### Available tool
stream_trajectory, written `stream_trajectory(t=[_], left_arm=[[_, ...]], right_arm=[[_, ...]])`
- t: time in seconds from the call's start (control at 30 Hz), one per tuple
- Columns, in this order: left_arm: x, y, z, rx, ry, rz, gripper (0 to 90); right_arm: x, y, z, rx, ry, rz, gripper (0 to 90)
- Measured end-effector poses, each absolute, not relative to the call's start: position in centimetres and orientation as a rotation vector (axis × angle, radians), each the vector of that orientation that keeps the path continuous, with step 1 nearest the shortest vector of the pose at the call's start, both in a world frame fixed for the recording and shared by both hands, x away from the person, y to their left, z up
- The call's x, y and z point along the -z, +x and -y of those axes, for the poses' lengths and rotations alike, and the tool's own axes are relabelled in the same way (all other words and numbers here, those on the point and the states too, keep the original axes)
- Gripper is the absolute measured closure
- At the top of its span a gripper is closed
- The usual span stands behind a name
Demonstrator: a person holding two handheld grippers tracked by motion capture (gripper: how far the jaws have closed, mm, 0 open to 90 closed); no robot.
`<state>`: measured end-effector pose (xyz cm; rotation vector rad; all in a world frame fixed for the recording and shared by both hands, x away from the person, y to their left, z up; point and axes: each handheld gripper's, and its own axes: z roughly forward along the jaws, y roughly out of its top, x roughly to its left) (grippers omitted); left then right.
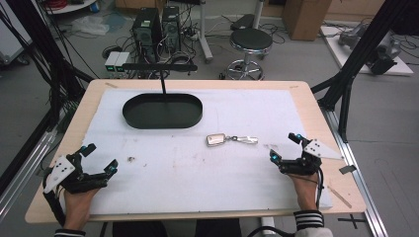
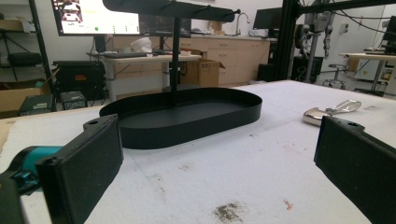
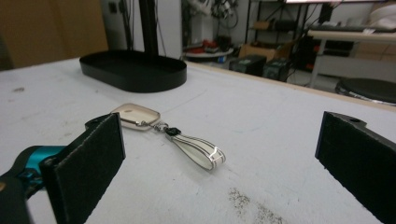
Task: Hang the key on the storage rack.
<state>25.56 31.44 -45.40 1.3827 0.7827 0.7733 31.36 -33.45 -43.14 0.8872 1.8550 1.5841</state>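
My right gripper [image 1: 285, 147] and left gripper [image 1: 101, 157] both rest wide open on the worktop [image 1: 316, 113]. The key fob [image 1: 231, 139] lies between them, nearer my right; nothing blocks it. The black tray [image 1: 162, 111] stands beyond.

A key fob [image 1: 216, 139] with a pale, silver-edged rounded body lies flat on the white table cover, joined by a small ring and dark link to a white loop strap [image 1: 245, 139] with silver trim stretched out flat beside it, toward the right.
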Motion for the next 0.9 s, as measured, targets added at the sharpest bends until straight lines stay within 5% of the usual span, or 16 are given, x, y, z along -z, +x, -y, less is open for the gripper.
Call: stream_trajectory(t=[0.43,0.9], left_arm=[[45.4,25.6,-31.5,-0.771,1.381,-0.796,1.7],[45.3,25.7,-31.4,-0.771,1.393,-0.799,1.7]], right_arm=[[37.9,37.2,31.4,-1.383,0.734,-2.255,0.4],[37.0,42.0,28.8,-1.081,0.585,-2.594,4.1]])
